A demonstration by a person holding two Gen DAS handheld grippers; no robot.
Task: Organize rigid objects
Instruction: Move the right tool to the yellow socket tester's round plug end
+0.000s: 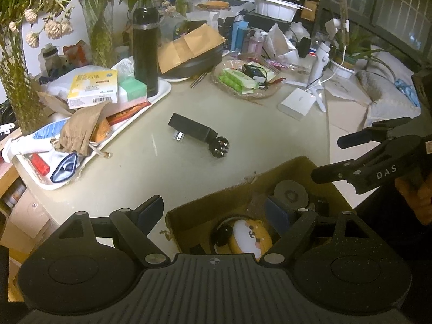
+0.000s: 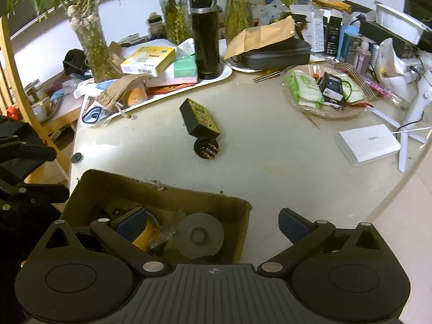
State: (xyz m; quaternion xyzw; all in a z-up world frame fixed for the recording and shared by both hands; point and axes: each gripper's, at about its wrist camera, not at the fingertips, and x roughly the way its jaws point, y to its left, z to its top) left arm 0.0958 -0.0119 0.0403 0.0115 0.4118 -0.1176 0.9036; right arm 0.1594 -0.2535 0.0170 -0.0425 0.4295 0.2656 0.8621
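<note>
Both the left tool (image 1: pixel 216 210) and right tool (image 2: pixel 213 224) hang wide open, empty, over the brown cardboard box (image 1: pixel 237 189), which already holds several items. Ahead on the pale tabletop (image 2: pixel 270 156), the black pinned relay block (image 2: pixel 201 125) remains unpacked.

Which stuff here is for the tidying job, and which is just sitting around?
For the job:
black relay with pins
cardboard box
grey disc and yellow toy, both in the box
left tool, right tool, both open

Just lying about:
black flask
white box
snack plate
tray
plant vases
</note>
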